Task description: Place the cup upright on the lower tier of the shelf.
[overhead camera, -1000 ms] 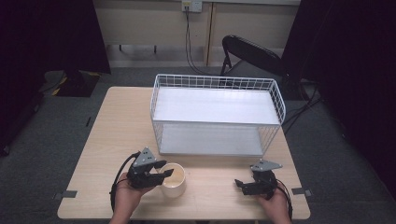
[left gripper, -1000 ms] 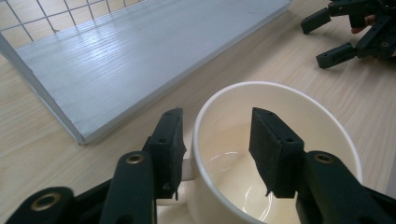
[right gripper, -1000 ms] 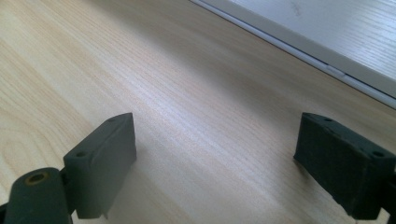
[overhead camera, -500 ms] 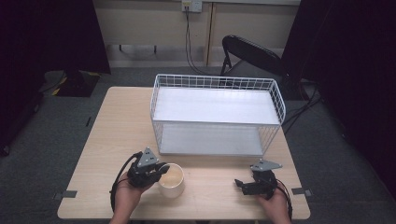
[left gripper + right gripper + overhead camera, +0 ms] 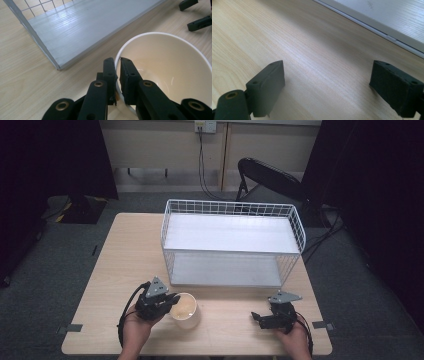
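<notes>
1. Cup (image 5: 184, 310) stands on our counter (image 5: 115, 270), just before the wire basket (image 5: 232, 242).
2. Our left tongs (image 5: 117, 62) have just closed, pinching its rim.
3. Our right tongs (image 5: 327, 82) rest spread, well apart from it.

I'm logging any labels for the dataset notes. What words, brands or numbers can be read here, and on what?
None: no readable text in these pictures.
The cream paper cup, the white wire basket rack, the light wooden table and the black left gripper shut on the cup's rim show no print.
</notes>
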Demonstrator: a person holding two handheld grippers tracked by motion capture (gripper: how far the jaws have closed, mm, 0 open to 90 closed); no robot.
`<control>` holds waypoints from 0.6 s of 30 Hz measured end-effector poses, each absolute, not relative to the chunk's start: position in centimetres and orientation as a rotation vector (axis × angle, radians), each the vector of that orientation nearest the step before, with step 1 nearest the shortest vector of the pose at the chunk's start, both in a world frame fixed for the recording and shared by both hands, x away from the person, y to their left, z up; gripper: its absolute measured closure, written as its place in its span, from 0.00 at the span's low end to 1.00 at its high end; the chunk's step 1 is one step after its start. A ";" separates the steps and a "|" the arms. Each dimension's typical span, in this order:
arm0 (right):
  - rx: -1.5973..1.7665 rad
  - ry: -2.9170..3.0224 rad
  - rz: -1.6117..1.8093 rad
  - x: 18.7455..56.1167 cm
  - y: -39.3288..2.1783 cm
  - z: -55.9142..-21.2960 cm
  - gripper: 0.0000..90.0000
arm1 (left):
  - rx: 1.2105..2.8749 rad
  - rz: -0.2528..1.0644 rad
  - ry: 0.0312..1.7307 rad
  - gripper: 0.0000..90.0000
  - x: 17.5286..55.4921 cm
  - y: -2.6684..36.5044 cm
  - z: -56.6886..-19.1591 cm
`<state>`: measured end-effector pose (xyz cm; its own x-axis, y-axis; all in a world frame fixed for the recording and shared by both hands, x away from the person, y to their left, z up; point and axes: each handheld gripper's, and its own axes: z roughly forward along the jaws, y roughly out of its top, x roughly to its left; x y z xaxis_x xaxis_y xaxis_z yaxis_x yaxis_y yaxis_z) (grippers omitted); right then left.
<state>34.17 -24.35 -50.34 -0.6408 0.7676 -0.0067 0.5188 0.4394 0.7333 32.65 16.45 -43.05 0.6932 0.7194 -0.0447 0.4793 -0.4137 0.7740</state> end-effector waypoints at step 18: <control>1.099 2.357 1.024 34.2 -24.3 -50.3 0.13 | 1.999 0.355 1.053 0.94 32.9 16.8 -42.1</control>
<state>34.16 -24.34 -50.34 -0.6406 0.7678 -0.0066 0.5190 0.4394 0.7332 32.91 16.77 -42.09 0.6087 0.7839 -0.1227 0.5498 -0.3052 0.7776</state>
